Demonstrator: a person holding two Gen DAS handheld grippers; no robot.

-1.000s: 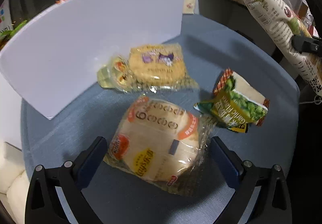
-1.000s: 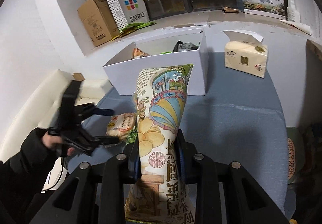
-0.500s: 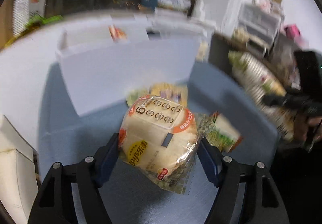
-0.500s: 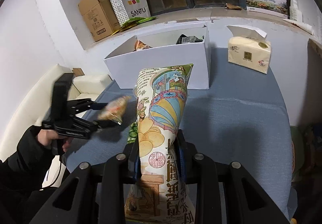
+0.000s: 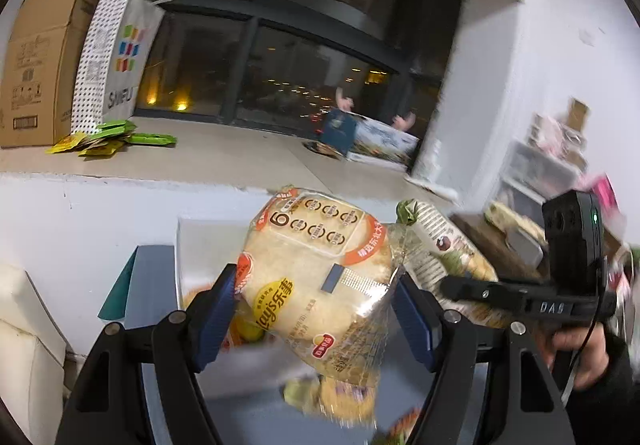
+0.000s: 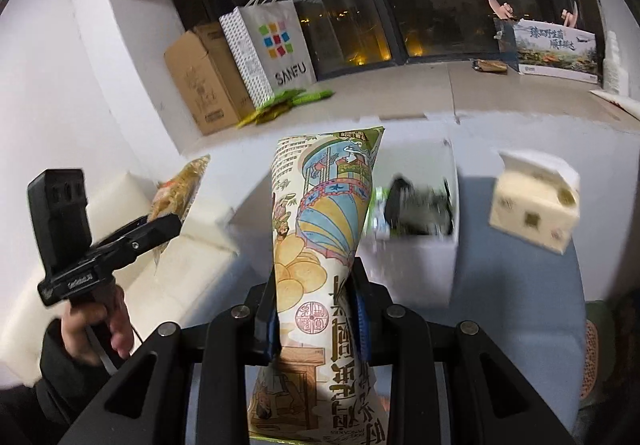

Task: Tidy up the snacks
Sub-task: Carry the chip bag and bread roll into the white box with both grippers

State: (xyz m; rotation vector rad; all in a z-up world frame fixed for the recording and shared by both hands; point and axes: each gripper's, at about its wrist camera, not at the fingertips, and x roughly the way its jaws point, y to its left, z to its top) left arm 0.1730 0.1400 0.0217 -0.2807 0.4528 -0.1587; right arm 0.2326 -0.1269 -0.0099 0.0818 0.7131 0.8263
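Note:
My left gripper (image 5: 316, 295) is shut on a clear Lay's multipack of chips (image 5: 308, 245), its blue pads pressing both sides, and holds it in the air over the near edge of the open white box (image 5: 200, 241). My right gripper (image 6: 316, 297) is shut on a tall illustrated chip bag (image 6: 324, 213) that stands upright between its fingers, in front of the white box (image 6: 416, 261). In the left wrist view the tall bag (image 5: 444, 245) sits just right of the multipack. In the right wrist view the left gripper (image 6: 160, 229) carries the multipack (image 6: 180, 185) at the left.
Blurred snack packs (image 5: 340, 397) lie on the blue table (image 6: 520, 325) below. The box holds dark and green packets (image 6: 416, 205). A tissue box (image 6: 536, 205) stands right of it. A paper bag (image 6: 272, 45) and carton (image 6: 200, 85) sit on the sill. A white sofa (image 6: 192, 253) is on the left.
The left gripper closed on the multipack and lifted it off the table up to the white box. The right gripper carried the tall bag closer to the box.

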